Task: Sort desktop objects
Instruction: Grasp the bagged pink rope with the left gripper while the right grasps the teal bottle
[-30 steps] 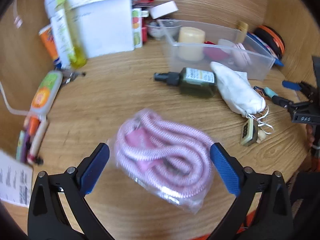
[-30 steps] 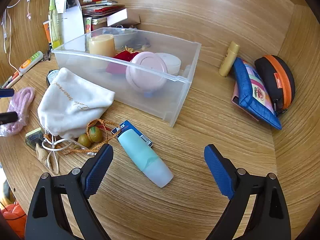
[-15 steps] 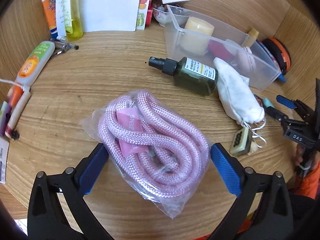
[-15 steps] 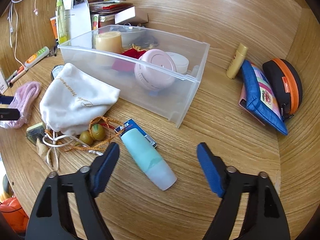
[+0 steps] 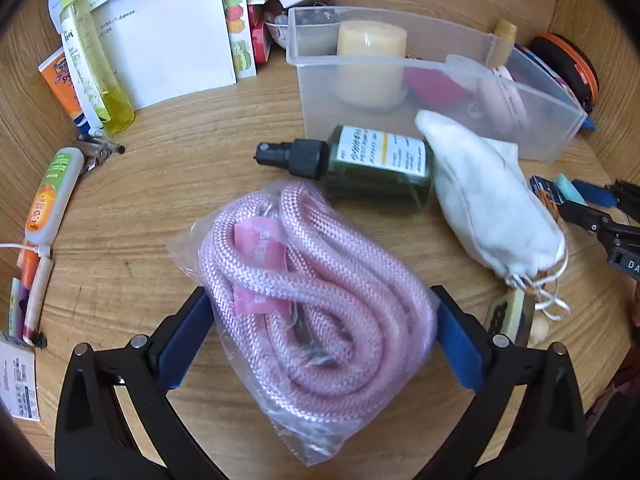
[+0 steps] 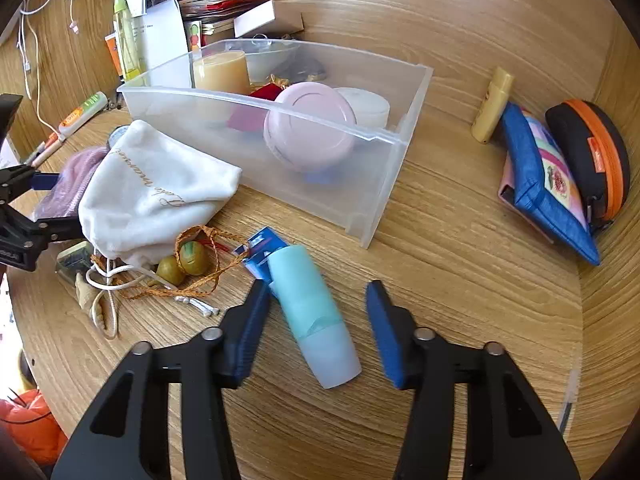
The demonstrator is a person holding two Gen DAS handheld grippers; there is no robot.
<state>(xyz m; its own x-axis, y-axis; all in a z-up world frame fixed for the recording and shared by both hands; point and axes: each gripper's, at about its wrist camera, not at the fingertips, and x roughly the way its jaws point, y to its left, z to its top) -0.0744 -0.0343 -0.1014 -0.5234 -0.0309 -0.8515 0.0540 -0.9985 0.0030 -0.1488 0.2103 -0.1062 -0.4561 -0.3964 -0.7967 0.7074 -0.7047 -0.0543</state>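
Closing on the teal tube (image 6: 312, 312), the right tool (image 6: 316, 324) is not yet clamped; the bagged pink rope (image 5: 316, 304) is straddled by the open left tool (image 5: 320, 336). The clear bin (image 6: 384, 136) is part-filled, much tabletop (image 6: 460, 280) clutter unsorted.

The left gripper (image 5: 320, 320) points steeply down, its blue-padded jaws spread wide with both pads at the sides of what lies between them. The right gripper (image 6: 316, 312), also angled steeply down, is closing, its right pad clear of contact.
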